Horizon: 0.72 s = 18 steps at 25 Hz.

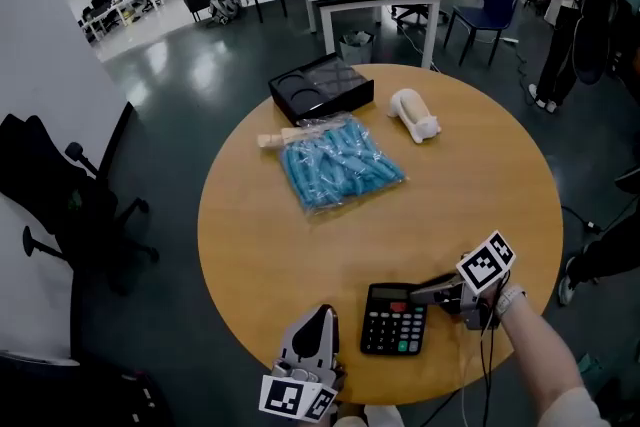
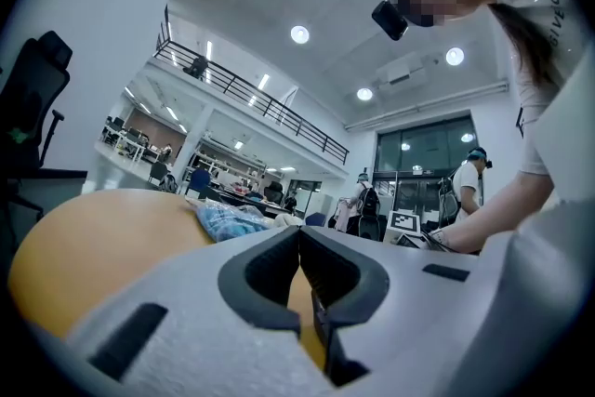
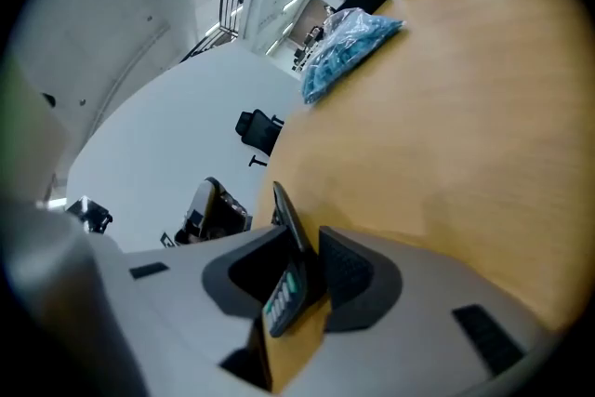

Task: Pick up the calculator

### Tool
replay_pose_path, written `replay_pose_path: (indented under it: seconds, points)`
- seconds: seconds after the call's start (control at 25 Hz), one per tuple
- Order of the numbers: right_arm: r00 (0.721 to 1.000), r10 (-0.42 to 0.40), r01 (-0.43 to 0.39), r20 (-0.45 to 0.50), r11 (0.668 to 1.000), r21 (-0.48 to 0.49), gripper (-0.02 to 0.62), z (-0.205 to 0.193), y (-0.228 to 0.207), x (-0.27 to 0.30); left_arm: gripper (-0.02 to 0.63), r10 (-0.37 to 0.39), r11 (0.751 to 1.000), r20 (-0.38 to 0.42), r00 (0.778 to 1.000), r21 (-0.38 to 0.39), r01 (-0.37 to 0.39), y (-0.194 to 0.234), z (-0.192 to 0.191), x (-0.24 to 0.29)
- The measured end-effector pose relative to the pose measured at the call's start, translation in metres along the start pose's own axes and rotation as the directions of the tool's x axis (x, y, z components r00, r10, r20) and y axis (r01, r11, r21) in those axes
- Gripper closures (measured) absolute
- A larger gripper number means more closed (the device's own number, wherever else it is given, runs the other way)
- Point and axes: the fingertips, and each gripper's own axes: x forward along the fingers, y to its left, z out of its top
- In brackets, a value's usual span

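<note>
Right gripper (image 1: pixel 428 292) jaws closing around the calculator (image 1: pixel 393 319) edge on the table (image 1: pixel 260 235); left gripper (image 1: pixel 321 315) jaws together, empty.

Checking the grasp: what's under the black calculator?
Only the round wooden table shows beneath the black push-button calculator, which rests on it. Anything beneath its body is covered.

The calculator (image 1: pixel 393 320)'s display is too small to read; the head view crops the right forearm (image 1: pixel 535 355).
</note>
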Motion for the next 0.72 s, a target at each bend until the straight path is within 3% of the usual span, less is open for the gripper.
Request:
replay_pose_path:
  seconds: [0.2, 0.32, 0.52, 0.72]
  points:
    - [0.998, 0.061, -0.061, 0.004, 0.998, -0.02, 0.525, -0.009, 0.01, 0.0, 0.598, 0.017, 1.0, -0.018, 1.0, 0.002, -0.017, 0.003, -0.002, -0.006]
    - [0.994, 0.09, -0.089, 0.059, 0.996, -0.008, 0.54, -0.013, 0.017, -0.001, 0.598, 0.028, 1.0, -0.025, 0.999, 0.003, -0.028, 0.008, -0.001, -0.01]
    - [0.985, 0.069, -0.07, 0.158, 0.998, -0.001, 0.541, -0.015, 0.024, -0.005, 0.598, 0.033, 0.999, -0.041, 0.999, -0.001, -0.033, 0.009, 0.0, -0.014]
    - [0.954, 0.091, -0.109, 0.287, 0.993, 0.045, 0.541, -0.013, 0.045, -0.029, 0.598, 0.0, 1.0, -0.07, 0.998, 0.01, 0.0, -0.006, 0.012, -0.016]
